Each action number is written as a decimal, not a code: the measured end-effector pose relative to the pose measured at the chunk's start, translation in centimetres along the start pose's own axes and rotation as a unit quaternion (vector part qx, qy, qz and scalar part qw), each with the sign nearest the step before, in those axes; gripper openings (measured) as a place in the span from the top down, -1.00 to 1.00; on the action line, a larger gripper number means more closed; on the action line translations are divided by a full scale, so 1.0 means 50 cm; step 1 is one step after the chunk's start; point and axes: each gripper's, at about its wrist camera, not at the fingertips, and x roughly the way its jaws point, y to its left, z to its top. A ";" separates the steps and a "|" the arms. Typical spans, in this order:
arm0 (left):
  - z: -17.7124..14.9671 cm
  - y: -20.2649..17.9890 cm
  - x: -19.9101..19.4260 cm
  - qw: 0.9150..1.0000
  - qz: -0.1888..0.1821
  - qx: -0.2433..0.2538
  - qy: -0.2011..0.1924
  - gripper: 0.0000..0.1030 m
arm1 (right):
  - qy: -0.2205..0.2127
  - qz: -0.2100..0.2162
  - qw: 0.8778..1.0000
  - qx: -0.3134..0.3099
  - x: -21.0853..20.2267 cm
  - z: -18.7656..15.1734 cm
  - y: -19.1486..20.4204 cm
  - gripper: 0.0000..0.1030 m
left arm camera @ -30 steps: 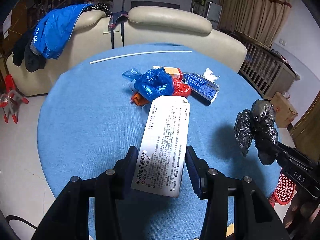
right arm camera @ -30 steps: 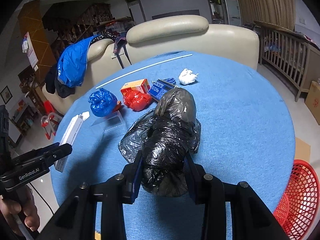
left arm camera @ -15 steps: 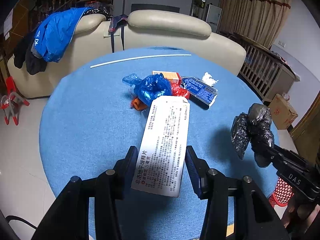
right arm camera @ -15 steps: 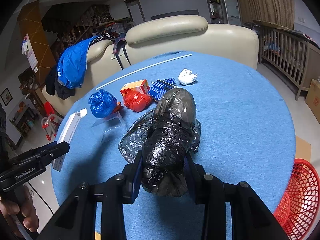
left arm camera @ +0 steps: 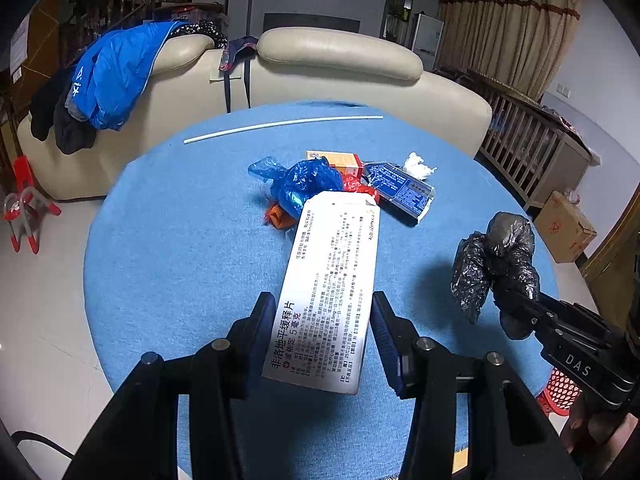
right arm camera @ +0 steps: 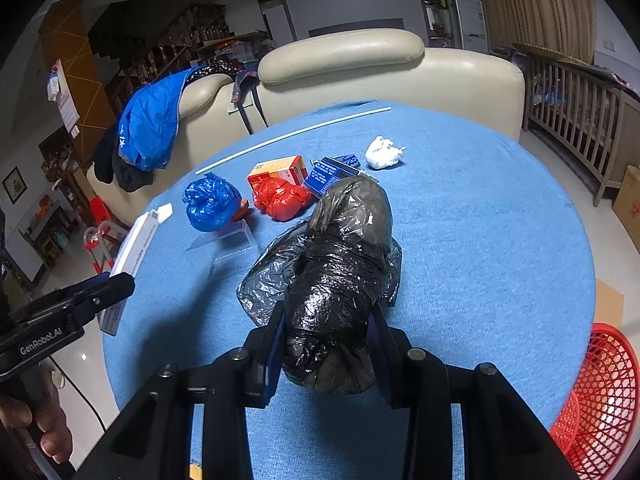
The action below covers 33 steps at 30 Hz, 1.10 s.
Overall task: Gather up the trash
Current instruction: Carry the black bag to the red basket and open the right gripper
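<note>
A: Trash is riding in both my grippers right now. The left gripper (left arm camera: 322, 312) is carrying the white medicine box (left arm camera: 328, 296), its fingers (left arm camera: 260, 320) closed onto the long sides, and the box is pointing out over the blue surface (left arm camera: 180, 248).

B: And the other side?

A: The right gripper (right arm camera: 326, 344) is squeezing the crumpled black bag (right arm camera: 336, 280), fingers (right arm camera: 276, 344) narrow around the bundle. Both pieces are hanging above the surface, not resting on it.

B: What is changing since a second ago?

A: Not the grips; both are staying as they were. I am drawing the left gripper back toward the near edge, so the pile is sliding farther off in its view, and the black bag is sitting a little lower and closer to the rim there.

B: Meaning?

A: I judge these 2 pickups as finished and the carry as under way. The red basket (right arm camera: 600, 400) is standing on the floor just off the right edge, so the bag looks like the shorter trip.

B: What is left?

A: The blue bag (right arm camera: 210, 204), red bag (right arm camera: 280, 198), orange box (right arm camera: 278, 168), dark blue packet (left arm camera: 400, 192) and white wad (right arm camera: 382, 152) are waiting mid-surface.
</note>
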 end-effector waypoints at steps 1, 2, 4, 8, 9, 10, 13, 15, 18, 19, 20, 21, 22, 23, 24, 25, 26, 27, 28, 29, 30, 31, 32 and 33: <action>0.000 0.000 0.000 1.000 0.000 0.000 0.000 0.02 | -0.001 0.000 1.000 -0.001 -0.001 0.001 0.001 0.22; 0.001 -0.001 0.000 1.000 0.000 0.000 -0.001 0.02 | -0.002 -0.001 1.000 -0.002 -0.002 0.001 0.001 0.22; 0.002 -0.004 -0.001 1.000 0.001 0.003 -0.001 0.02 | -0.003 -0.001 1.000 -0.001 -0.004 0.002 -0.002 0.22; 0.006 -0.009 -0.002 1.000 0.002 0.004 -0.003 0.02 | -0.008 -0.005 1.000 0.005 -0.012 0.003 -0.012 0.22; 0.007 -0.011 -0.003 1.000 0.002 0.005 -0.004 0.02 | -0.009 -0.006 1.000 0.007 -0.016 0.003 -0.015 0.22; 0.009 -0.015 -0.004 1.000 0.002 0.007 -0.005 0.02 | -0.012 -0.007 1.000 0.009 -0.020 0.003 -0.020 0.22; 0.012 -0.027 -0.005 1.000 0.000 0.014 -0.007 0.02 | -0.020 -0.012 1.000 0.019 -0.034 0.006 -0.035 0.22; 0.014 -0.037 -0.007 1.000 -0.003 0.018 -0.008 0.02 | -0.026 -0.017 0.999 0.024 -0.044 0.009 -0.047 0.22; 0.020 -0.059 -0.010 0.999 -0.010 0.028 -0.011 0.02 | -0.035 -0.026 0.998 0.037 -0.066 0.009 -0.073 0.22; 0.022 -0.065 -0.010 0.999 -0.013 0.030 -0.013 0.02 | -0.038 -0.031 0.998 0.040 -0.076 0.007 -0.085 0.22; 0.024 -0.074 -0.009 0.999 -0.016 0.033 -0.013 0.02 | -0.041 -0.036 0.998 0.043 -0.084 0.005 -0.095 0.22; 0.026 -0.084 -0.007 0.999 -0.020 0.038 -0.013 0.02 | -0.042 -0.040 0.997 0.047 -0.092 0.004 -0.106 0.22; 0.028 -0.096 -0.004 0.999 -0.025 0.043 -0.012 0.02 | -0.044 -0.047 0.996 0.054 -0.103 0.001 -0.122 0.22; 0.030 -0.107 -0.002 0.998 -0.030 0.047 -0.013 0.02 | -0.046 -0.053 0.996 0.058 -0.110 -0.002 -0.134 0.22; 0.032 -0.122 0.002 0.998 -0.037 0.053 -0.012 0.02 | -0.048 -0.060 0.995 0.062 -0.120 -0.004 -0.147 0.22; 0.034 -0.132 0.004 0.997 -0.041 0.058 -0.011 0.02 | -0.049 -0.067 0.994 0.068 -0.131 -0.008 -0.162 0.22; 0.035 -0.147 0.007 0.997 -0.045 0.065 -0.011 0.02 | -0.051 -0.075 0.993 0.075 -0.144 -0.013 -0.181 0.22; 0.035 -0.164 0.009 0.996 -0.050 0.072 -0.010 0.02 | -0.054 -0.083 0.992 0.081 -0.156 -0.019 -0.197 0.22; 0.037 -0.182 0.015 0.995 -0.057 0.080 -0.008 0.02 | -0.058 -0.091 0.990 0.088 -0.169 -0.025 -0.214 0.22; 0.039 -0.201 0.021 0.994 -0.063 0.087 -0.005 0.02 | -0.061 -0.100 0.988 0.097 -0.184 -0.032 -0.235 0.22; 0.040 -0.219 0.024 0.993 -0.068 0.095 -0.003 0.02 | -0.063 -0.107 0.987 0.106 -0.195 -0.038 -0.255 0.22; 0.041 -0.242 0.027 0.992 -0.074 0.105 -0.003 0.02 | -0.067 -0.117 0.984 0.117 -0.211 -0.049 -0.280 0.22; 0.041 -0.259 0.029 0.991 -0.079 0.112 -0.002 0.02 | -0.068 -0.125 0.982 0.125 -0.222 -0.057 -0.298 0.22; 0.042 -0.274 0.030 0.990 -0.083 0.118 -0.002 0.02 | -0.069 -0.136 0.979 0.132 -0.235 -0.069 -0.319 0.22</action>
